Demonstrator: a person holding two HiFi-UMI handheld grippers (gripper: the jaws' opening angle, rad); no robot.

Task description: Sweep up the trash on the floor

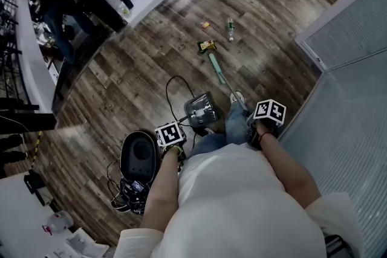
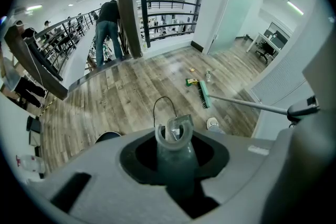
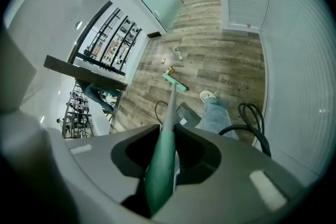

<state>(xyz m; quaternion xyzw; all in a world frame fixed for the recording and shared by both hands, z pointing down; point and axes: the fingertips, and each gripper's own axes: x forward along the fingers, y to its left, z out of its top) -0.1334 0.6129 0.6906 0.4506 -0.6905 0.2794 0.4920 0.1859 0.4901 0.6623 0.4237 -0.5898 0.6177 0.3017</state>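
Nearest, left tongs (image 2: pixel 177 162) tight around dustpan handle (image 2: pixel 175 139); right tongs (image 3: pixel 164 157) tight around green broom handle (image 3: pixel 169 113).

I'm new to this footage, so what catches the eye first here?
The green broom, gripped in the right claw, reaches across the wood floor to a yellow wrapper, with a small bottle just beyond. The left claw holds a dustpan near the person's shoe.

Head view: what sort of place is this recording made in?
Probably an open-plan office or lab building, indoors. It has a wood-plank floor, a black railing along an open edge, a tall glass partition, and a desk in a side room.
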